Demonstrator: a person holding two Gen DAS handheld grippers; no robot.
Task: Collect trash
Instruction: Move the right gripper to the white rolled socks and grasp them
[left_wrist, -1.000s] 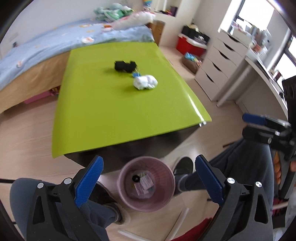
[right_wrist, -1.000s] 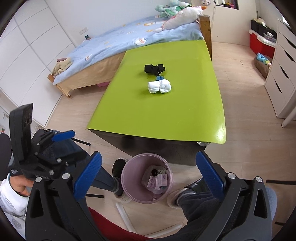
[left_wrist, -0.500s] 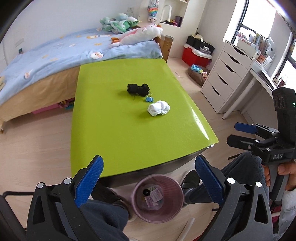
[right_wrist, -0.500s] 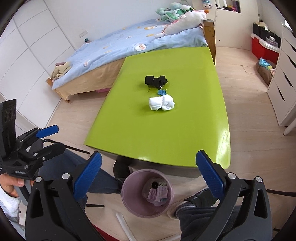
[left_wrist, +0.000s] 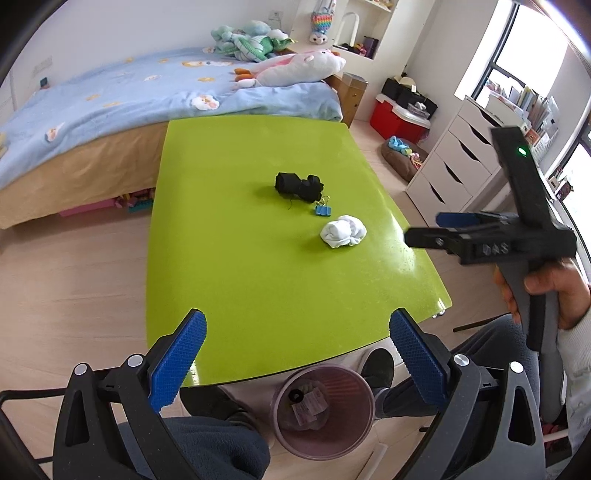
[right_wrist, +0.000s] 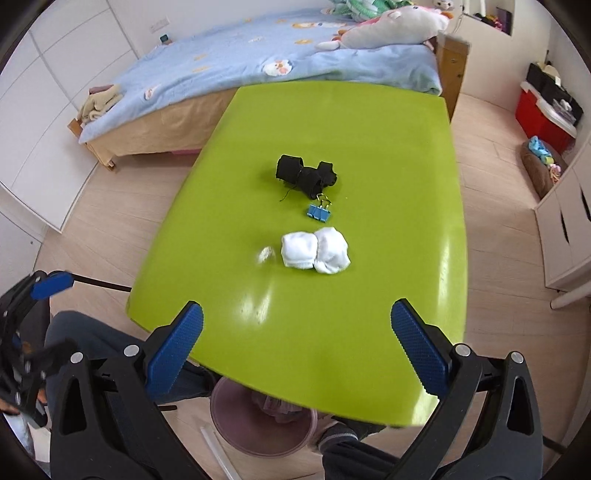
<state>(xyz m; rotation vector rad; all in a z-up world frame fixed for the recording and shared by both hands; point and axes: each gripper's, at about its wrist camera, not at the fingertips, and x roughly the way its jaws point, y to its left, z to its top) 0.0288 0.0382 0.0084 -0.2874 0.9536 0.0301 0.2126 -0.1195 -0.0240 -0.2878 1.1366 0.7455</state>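
Observation:
A green table (left_wrist: 240, 258) (right_wrist: 332, 332) carries a white rolled sock (left_wrist: 342, 231) (right_wrist: 315, 250), a black rolled sock (left_wrist: 299, 187) (right_wrist: 306, 175) and a blue binder clip (left_wrist: 322, 210) (right_wrist: 317, 212) between them. A pink waste bin (left_wrist: 325, 410) (right_wrist: 258, 424) with some trash in it stands on the floor under the table's near edge. My left gripper (left_wrist: 295, 358) is open and empty above the near edge. My right gripper (right_wrist: 295, 343) is open and empty over the near part of the table; it also shows in the left wrist view (left_wrist: 439, 229), right of the white sock.
A bed (left_wrist: 110, 122) with a blue cover and plush toys stands behind the table. White drawers (left_wrist: 461, 166) and a red box (left_wrist: 395, 114) are on the right. The person's legs (left_wrist: 207, 450) are beside the bin. White wardrobe doors (right_wrist: 33, 110) are at left.
Both grippers have risen and moved forward over the table's near edge. The bin now sits lower in both views, partly hidden by the table in the right wrist view. Both stay open.

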